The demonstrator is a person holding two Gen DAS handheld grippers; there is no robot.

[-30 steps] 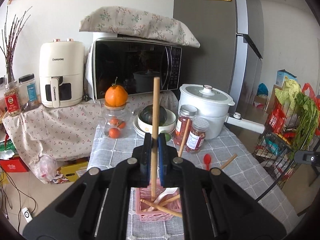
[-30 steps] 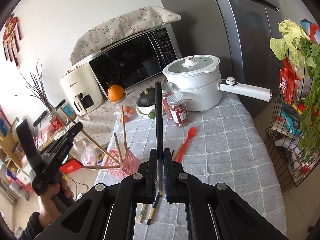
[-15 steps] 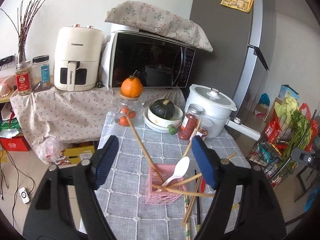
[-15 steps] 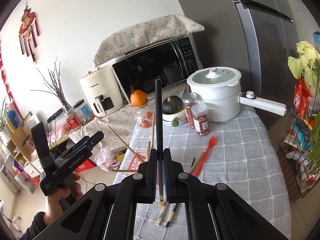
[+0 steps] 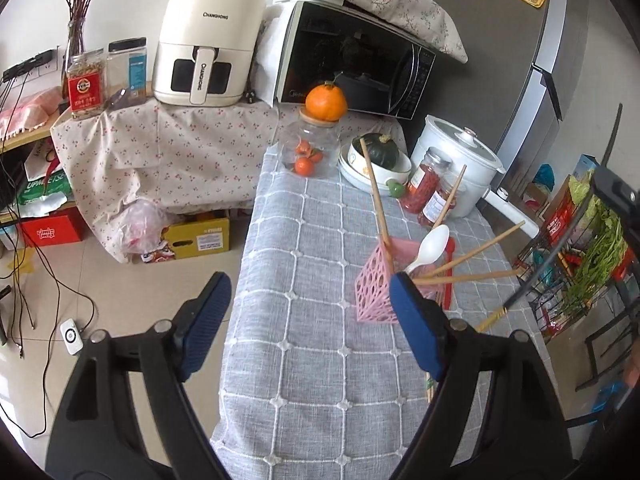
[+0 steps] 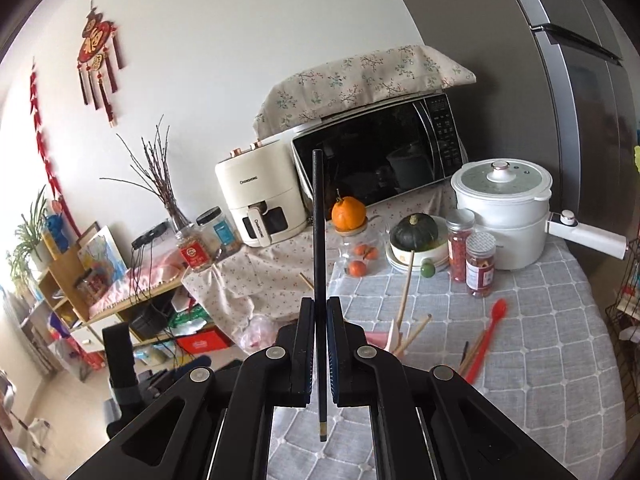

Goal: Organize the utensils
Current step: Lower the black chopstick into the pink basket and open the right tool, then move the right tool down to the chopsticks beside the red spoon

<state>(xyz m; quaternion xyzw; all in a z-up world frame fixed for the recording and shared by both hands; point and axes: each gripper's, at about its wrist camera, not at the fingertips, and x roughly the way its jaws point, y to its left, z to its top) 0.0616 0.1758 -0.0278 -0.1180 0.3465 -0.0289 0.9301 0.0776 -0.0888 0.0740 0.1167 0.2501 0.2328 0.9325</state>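
A pink holder (image 5: 374,280) on the grey cloth carries several wooden chopsticks (image 5: 376,196) and a white spoon (image 5: 430,246). My left gripper (image 5: 312,320) hangs just short of it, over the table's left edge, its jaws opening with nothing between them. My right gripper (image 6: 319,320) is shut on a black chopstick (image 6: 318,240), held upright above the table's near side. That chopstick (image 5: 532,276) also shows at the right of the left wrist view. A red spoon (image 6: 490,332) and loose chopsticks (image 6: 466,354) lie beside the holder (image 6: 380,338).
At the table's far end stand a white cooker (image 6: 504,212), two red-filled jars (image 6: 480,264), a bowl with a squash (image 6: 416,232) and a glass jar topped by an orange (image 5: 326,102). A microwave (image 5: 352,60) and air fryer (image 5: 204,44) sit behind. A wire rack of greens (image 5: 592,256) stands right.
My left gripper let go of the wooden chopstick, which now leans in the pink holder, opened wide and drew back leftwards. My right gripper rose with the black chopstick.
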